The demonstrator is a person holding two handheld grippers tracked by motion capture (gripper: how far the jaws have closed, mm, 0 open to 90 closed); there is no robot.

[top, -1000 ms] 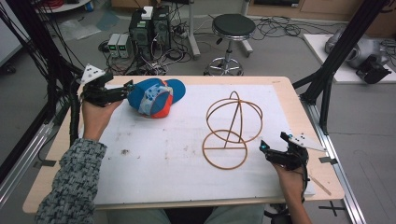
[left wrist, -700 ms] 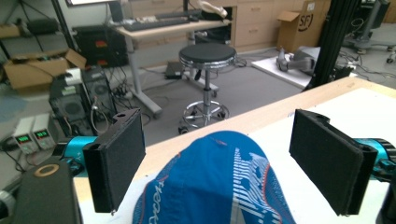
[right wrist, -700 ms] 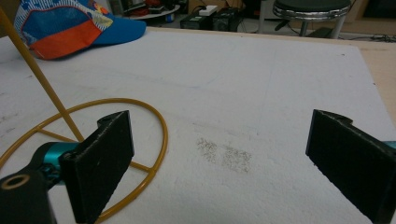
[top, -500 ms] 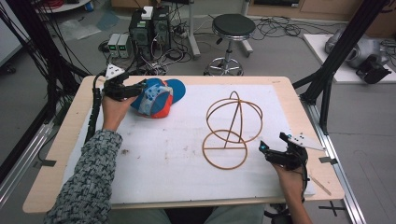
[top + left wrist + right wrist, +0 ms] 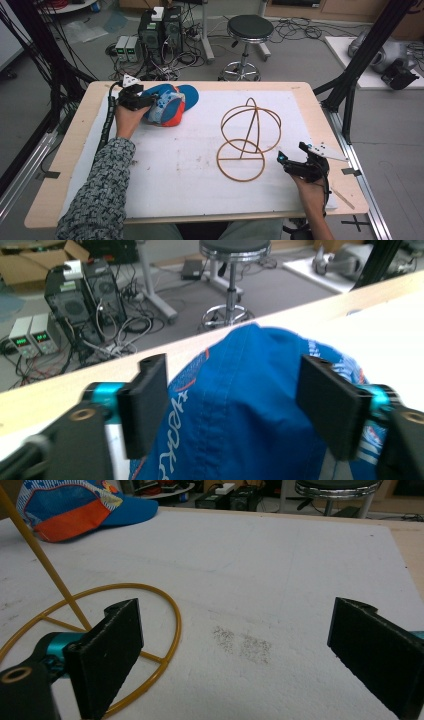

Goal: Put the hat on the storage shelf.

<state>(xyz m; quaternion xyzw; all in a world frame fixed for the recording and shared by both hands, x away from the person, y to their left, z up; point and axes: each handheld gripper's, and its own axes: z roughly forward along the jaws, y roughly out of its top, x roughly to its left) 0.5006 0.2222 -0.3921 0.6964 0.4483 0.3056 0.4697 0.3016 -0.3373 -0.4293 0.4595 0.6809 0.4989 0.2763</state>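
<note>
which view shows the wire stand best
The high view: the whole wire stand shows, base ring, post and crossed hoops, standing on the white mat near the right gripper. The right gripper view gives just part of the base ring and post. The left gripper view looks at the cap.

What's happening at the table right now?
A person works two handheld grippers over a white mat. The left gripper straddles the blue and orange cap, its jaws just closing around the crown; whether the pads press yet is unclear. The right gripper hangs open beside the gold wire hat stand, holding nothing.
</note>
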